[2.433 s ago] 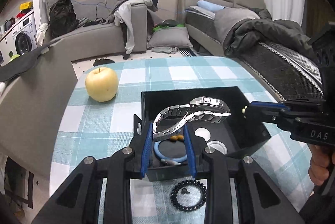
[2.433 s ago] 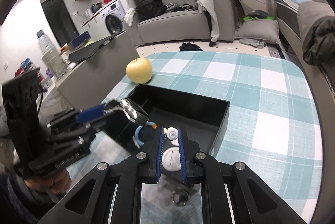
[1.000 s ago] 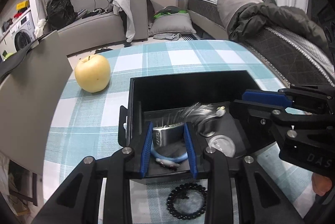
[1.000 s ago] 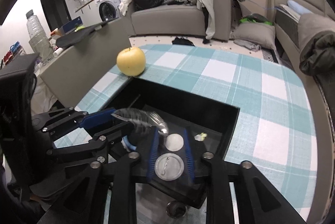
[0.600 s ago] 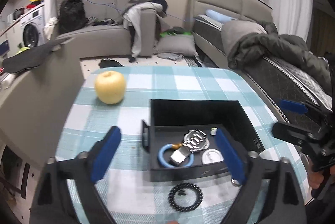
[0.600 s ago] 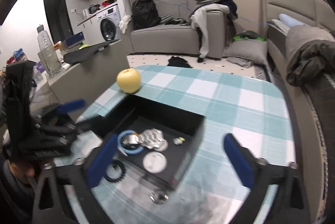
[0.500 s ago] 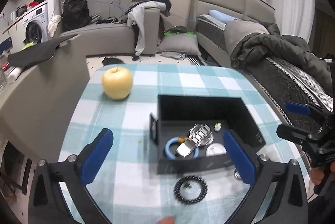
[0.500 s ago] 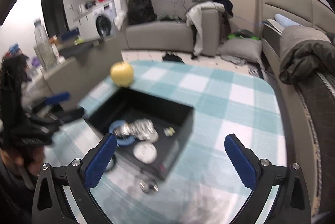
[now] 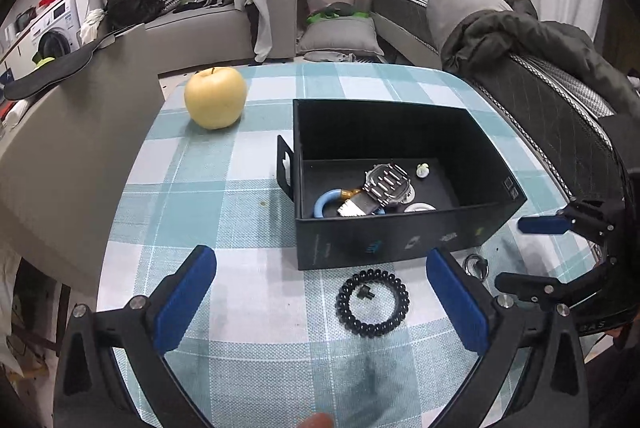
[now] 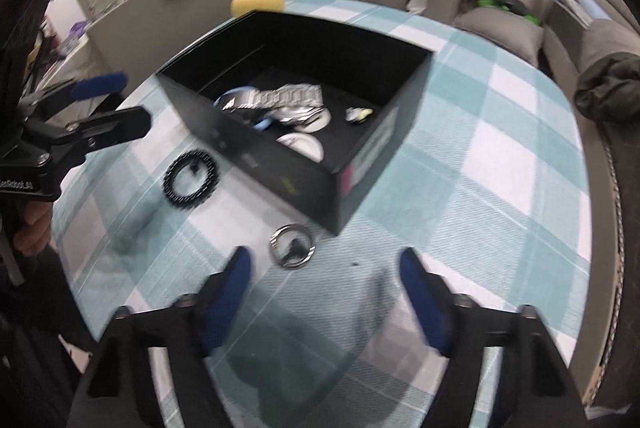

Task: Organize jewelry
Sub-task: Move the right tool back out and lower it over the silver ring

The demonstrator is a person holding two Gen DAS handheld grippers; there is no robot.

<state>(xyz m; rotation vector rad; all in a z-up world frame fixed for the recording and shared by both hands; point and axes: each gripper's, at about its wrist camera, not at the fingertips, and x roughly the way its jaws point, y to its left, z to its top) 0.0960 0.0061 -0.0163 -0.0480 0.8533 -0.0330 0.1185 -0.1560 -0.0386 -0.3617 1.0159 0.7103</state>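
1. Since both tools are spread wide with nothing between their fingers, neither is carrying jewelry; the left gripper (image 9: 320, 302) hangs over the near edge of the table (image 9: 256, 292), the right gripper (image 10: 324, 286) over the table's near right part.
2. The black box (image 9: 400, 240) sits mid-table and serves as the collection spot: inside lie a metal watch (image 9: 386, 183), a blue bracelet (image 9: 326, 199), a small pale earring-like piece (image 9: 422, 169) near the back wall, and a white round disc (image 9: 418, 207) against the front wall.
3. The watch lies partly on top of the blue bracelet, dropped in rather than arranged.
4. Two pieces are not yet in: a black bead bracelet (image 9: 372, 302) on the cloth just in front of the box's front wall, with a tiny dark bit inside its loop, and a silver ring (image 10: 292, 246) near the box's front right corner.
5. The ring lies just ahead of the right gripper and a little left of its centre line, so it is likely that tool's next pick; the bead bracelet lies between the left gripper's fingers, slightly ahead.
6. The right wrist view is motion-blurred, so the fine detail of the ring is unclear.
7. A yellow apple (image 9: 215, 97) stands by the far left edge, well apart from the box, not part of the job.
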